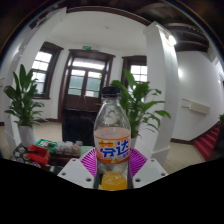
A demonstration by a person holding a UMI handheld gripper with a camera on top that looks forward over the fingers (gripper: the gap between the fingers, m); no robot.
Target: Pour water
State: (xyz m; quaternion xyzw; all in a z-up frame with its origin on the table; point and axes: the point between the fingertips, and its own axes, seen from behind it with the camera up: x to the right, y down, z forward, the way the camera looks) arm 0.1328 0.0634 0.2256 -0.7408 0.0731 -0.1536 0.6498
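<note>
The gripper (113,172) sits at the bottom centre of the frame, its two pale fingers closed against the sides of a clear plastic bottle (112,140) with a white cap and a blue-and-white label. The magenta pads (91,161) show at either side of the bottle's lower half, pressed to it. The bottle stands upright in the middle of the frame, and orange liquid fills it to about the shoulder, with a clear neck above.

Low at the left, just beside the fingers, lies a cluster of small red and green packages (38,152) on a surface whose edge cannot be made out. Behind it a leafy green plant in a white pot (22,108) stands at the left of the frame, and a second green plant (143,103) rises right of the bottle. Beyond them the room opens wide: a dark wooden double door (84,82) at upper centre, windows (42,70) at upper left, a white pillar (163,80) at right, and bare pale floor (180,152) at lower right.
</note>
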